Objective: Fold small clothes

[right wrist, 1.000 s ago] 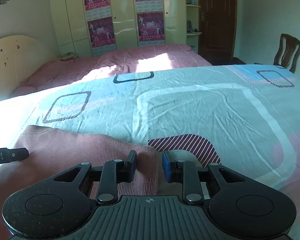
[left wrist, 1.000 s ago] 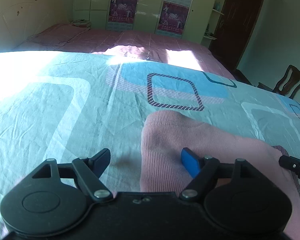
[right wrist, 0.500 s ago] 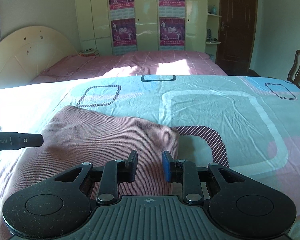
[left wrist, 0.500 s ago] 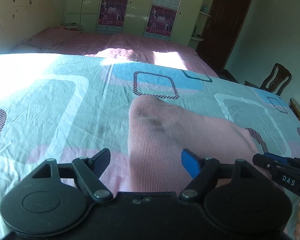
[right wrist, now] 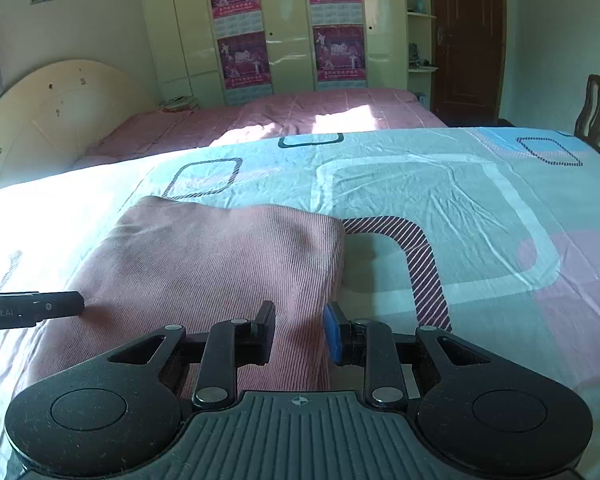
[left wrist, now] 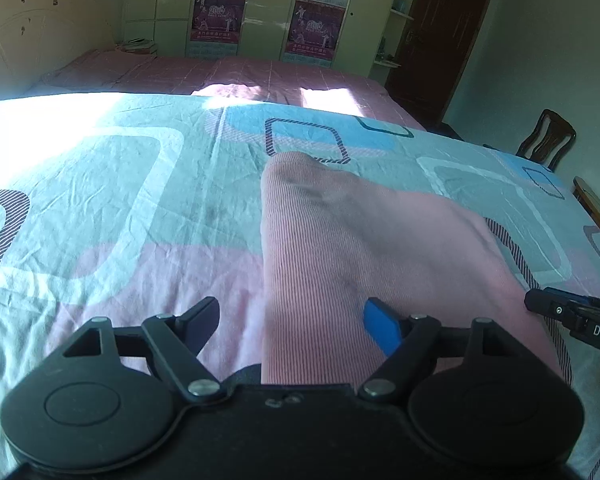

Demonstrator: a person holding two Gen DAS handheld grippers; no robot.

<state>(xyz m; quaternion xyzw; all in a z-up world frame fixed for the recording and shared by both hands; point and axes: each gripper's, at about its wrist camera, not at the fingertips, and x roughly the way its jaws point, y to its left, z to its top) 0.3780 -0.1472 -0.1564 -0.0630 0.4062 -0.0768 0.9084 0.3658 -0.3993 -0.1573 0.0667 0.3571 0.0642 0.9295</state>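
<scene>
A pink ribbed garment lies folded flat on the patterned bedsheet; it also shows in the right wrist view. My left gripper is wide open above the garment's near left edge, holding nothing. My right gripper stands narrowly open over the garment's near right edge, the cloth lying below the gap, not pinched. Each gripper's tip shows in the other's view: the right one and the left one.
The sheet spreads wide around the garment. A second bed with a pink cover lies behind, then wardrobes with posters. A wooden chair stands at the right, a dark door beyond.
Both grippers have pulled back toward me and risen, so more of the folded garment shows ahead. Neither gripper's opening has visibly changed.
</scene>
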